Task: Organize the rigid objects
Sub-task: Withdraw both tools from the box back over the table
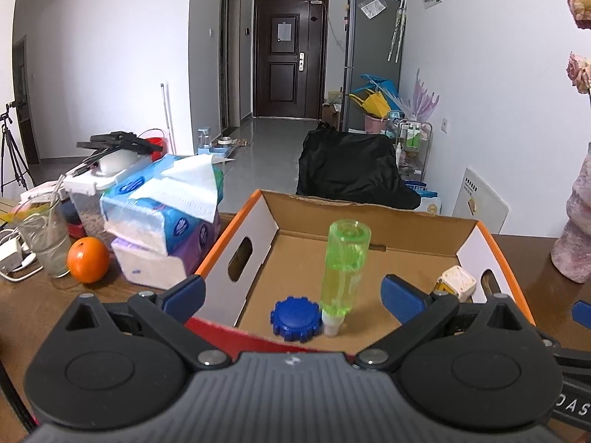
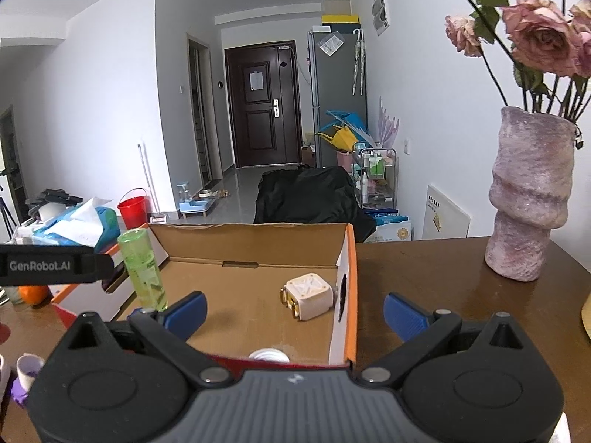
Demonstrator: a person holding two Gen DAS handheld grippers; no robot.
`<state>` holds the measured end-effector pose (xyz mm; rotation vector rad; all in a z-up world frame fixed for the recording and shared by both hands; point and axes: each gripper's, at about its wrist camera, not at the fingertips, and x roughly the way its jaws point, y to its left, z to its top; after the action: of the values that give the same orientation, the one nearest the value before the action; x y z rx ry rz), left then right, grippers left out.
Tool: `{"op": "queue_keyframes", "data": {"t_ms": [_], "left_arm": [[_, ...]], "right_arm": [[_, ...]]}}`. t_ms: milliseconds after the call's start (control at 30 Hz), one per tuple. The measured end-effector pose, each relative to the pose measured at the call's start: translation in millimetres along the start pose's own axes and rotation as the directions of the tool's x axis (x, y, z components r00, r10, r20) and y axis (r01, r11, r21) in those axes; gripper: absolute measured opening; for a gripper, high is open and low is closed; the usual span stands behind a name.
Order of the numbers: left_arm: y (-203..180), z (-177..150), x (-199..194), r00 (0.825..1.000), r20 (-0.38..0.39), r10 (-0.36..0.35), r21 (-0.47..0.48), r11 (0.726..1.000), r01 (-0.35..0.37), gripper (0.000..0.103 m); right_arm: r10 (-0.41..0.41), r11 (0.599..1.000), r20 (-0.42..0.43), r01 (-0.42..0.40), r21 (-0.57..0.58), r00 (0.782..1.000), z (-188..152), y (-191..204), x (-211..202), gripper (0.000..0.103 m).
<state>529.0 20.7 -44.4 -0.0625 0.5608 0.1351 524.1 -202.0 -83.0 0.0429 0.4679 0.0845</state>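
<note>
An open cardboard box [image 1: 373, 210] with orange edges sits on the brown table. Inside it a green clear bottle [image 1: 345, 264] stands upside down on its white cap, next to a blue toothed lid [image 1: 295, 318] and a cream cube [image 1: 456, 282]. My left gripper [image 1: 293, 291] is open and empty at the box's near wall, the bottle standing beyond its fingers. My right gripper [image 2: 293, 310] is open and empty over the box's near right corner. The right wrist view shows the bottle [image 2: 144, 271], the cube [image 2: 308, 296], the box [image 2: 351, 277] and a white round lid [image 2: 269, 355].
Tissue packs [image 1: 166, 217], an orange [image 1: 88, 259], a glass [image 1: 44, 238] and a plastic container [image 1: 92, 192] crowd the table left of the box. A pink vase of roses [image 2: 528, 195] stands right of it. A black-covered chair [image 1: 351, 168] is behind the table.
</note>
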Motion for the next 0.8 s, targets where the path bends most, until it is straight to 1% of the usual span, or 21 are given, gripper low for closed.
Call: {"op": "queue_keyframes", "data": {"t_ms": [367,800], "left_arm": [[6.6,-25.0,-43.5,1.0,0.0,-0.014,0.013,1.0,0.014,0.103],[17.2,-55.1,-88.1,1.0,-0.013,-0.029,0.016,0.999,0.029,0.103]], "right_arm": [[0.011,1.0,0.013,-0.01,-0.008,1.0,-16.8,-4.5,-45.3,0.102],[0.022,0.999,0.037,-0.02,-0.035,0.999,-40.3,0.7,-101.0,0.102]]}}
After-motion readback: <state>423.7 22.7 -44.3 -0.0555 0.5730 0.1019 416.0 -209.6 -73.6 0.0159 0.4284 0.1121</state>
